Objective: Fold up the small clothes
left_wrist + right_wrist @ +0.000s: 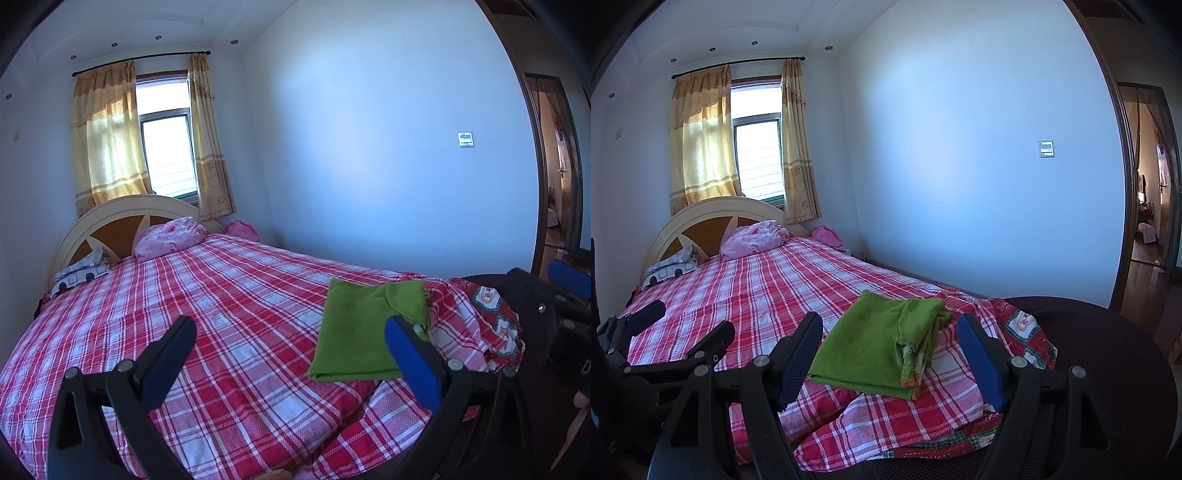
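Already folded, green garment (871, 347) lay ahead between my right gripper (890, 354) jaws, untouched | both wide, empty; left gripper (291, 354) too | I judged: square edges, press flat.

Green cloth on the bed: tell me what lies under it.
The green cloth lies folded on the red plaid sheet, which shows all round it. Anything between its folded layers is covered.

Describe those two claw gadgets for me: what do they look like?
Each claw, left and right, is a black plastic fork of hinged struts joined by silver rivets, ending in two flat fingers faced with blue pads. No cables or markings are visible.
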